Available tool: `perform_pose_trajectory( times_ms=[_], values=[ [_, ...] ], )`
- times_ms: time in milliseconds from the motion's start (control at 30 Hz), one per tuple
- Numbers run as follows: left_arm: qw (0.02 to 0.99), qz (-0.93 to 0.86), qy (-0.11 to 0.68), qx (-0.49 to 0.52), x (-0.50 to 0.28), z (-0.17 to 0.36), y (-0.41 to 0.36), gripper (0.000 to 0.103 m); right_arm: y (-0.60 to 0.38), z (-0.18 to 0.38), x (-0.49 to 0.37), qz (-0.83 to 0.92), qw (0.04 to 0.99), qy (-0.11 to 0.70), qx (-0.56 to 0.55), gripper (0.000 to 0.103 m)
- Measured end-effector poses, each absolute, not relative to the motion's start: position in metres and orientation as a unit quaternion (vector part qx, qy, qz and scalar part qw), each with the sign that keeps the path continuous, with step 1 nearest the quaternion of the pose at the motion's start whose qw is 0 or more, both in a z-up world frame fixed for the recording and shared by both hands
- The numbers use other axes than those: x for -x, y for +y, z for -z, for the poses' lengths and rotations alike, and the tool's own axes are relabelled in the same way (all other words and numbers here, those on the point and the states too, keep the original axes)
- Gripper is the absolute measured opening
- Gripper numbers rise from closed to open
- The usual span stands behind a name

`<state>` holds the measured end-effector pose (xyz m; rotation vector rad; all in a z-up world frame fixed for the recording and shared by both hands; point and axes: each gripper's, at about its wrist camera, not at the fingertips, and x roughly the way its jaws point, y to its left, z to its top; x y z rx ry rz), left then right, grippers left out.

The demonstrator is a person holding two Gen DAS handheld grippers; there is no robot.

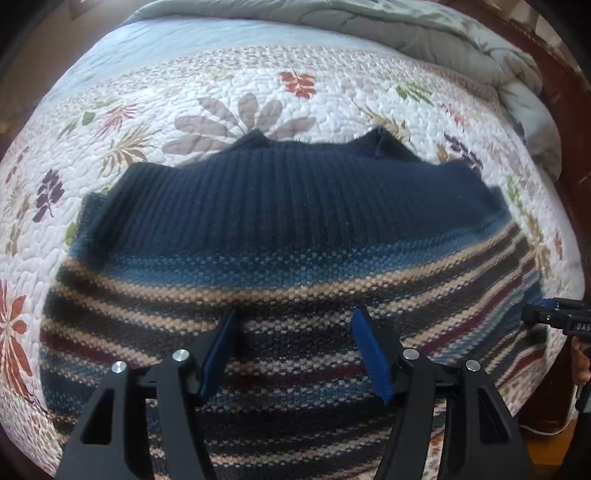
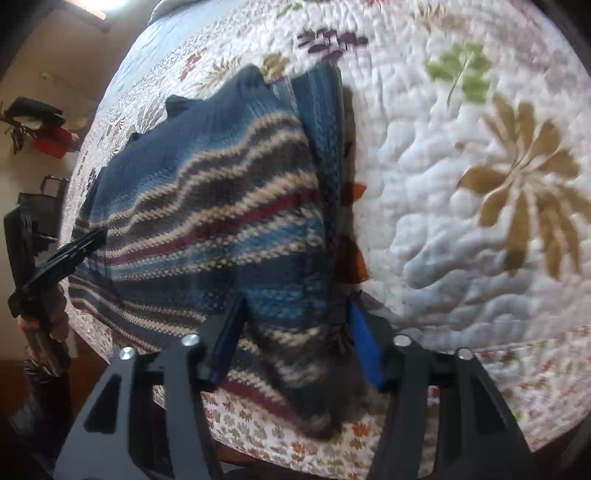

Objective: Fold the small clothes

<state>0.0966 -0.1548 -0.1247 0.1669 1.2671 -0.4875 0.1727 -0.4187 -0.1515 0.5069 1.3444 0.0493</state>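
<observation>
A small knit sweater (image 1: 288, 221) lies flat on the quilt, navy at the far part and striped tan, brown, blue and maroon nearer to me. My left gripper (image 1: 293, 325) is open and empty, hovering over the striped part. The sweater also shows in the right wrist view (image 2: 221, 206), with one side folded over. My right gripper (image 2: 295, 314) is open, its blue fingers (image 2: 364, 343) straddling the sweater's near right edge. The right gripper shows at the right edge of the left wrist view (image 1: 554, 317), and the left gripper shows at the left of the right wrist view (image 2: 66, 254).
The white floral quilt (image 1: 221, 92) covers the bed. A grey comforter (image 1: 424, 33) is bunched along the far side by a dark wooden headboard (image 1: 554, 74). Beyond the bed's left edge are a dark chair (image 2: 44, 210) and a red object (image 2: 51, 142).
</observation>
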Motion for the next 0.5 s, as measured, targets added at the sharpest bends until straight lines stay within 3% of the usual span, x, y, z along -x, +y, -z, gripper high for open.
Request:
perform_pose_trajectory(
  times_ms=[133,200,233,367,500],
  values=[
    [0.773,0.226,0.59,-0.06,-0.099,0.132,-0.149,0.066,-0.42,0.167,-0.171,-0.035,0.753,0.604,-0.26,0.061],
    [0.771,0.23,0.592,-0.05,-0.1,0.134,-0.146,0.067,-0.418,0.166,-0.168,-0.047,0.753,0.598,-0.27,0.049],
    [0.77,0.231,0.593,-0.046,-0.1,0.135,-0.146,0.067,-0.417,0.169,-0.166,-0.057,0.746,0.599,-0.285,0.037],
    [0.772,0.234,0.589,-0.047,-0.1,0.138,-0.146,0.069,-0.409,0.166,-0.166,-0.055,0.742,0.602,-0.288,0.024],
    [0.773,0.23,0.589,-0.046,-0.098,0.126,-0.144,0.064,-0.395,0.142,-0.168,-0.031,0.752,0.601,-0.27,0.02]
  ],
)
